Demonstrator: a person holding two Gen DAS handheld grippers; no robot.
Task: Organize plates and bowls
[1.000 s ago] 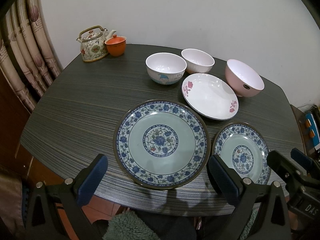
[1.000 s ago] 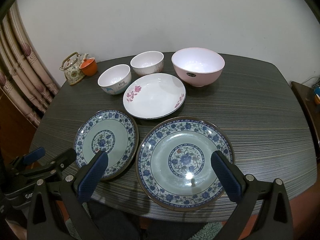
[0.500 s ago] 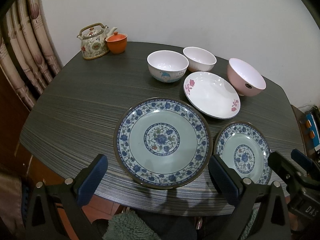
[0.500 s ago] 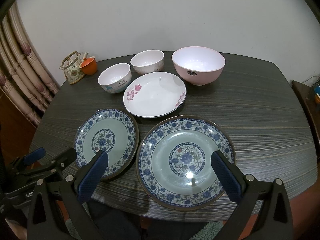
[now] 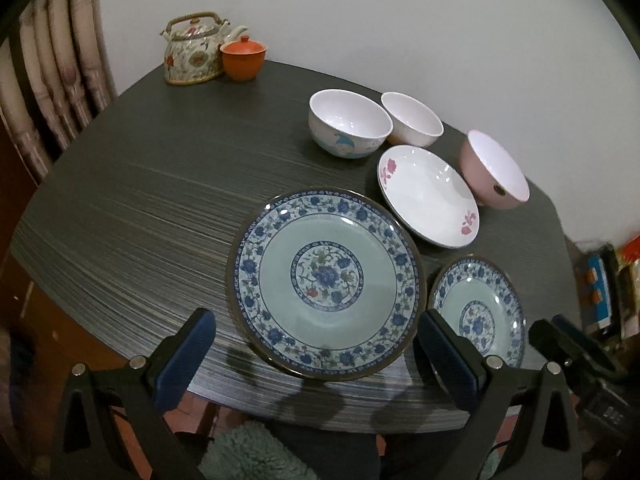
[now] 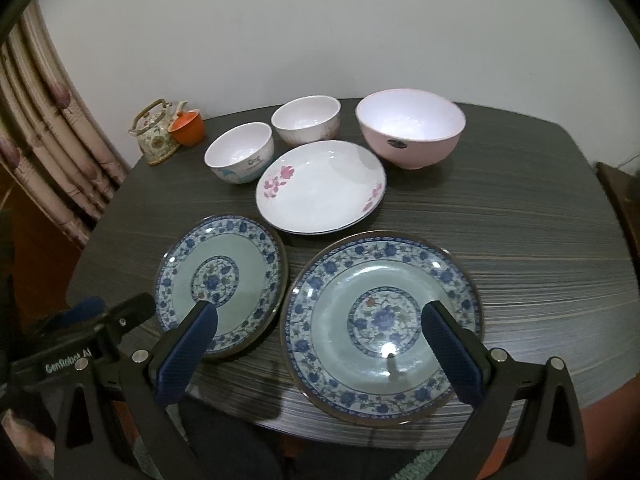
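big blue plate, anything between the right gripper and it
Nothing visible. The right gripper, open, hangs over the near edge of the table, with the big blue plate right ahead between its fingers. The small blue plate sits to the left, apart from it.
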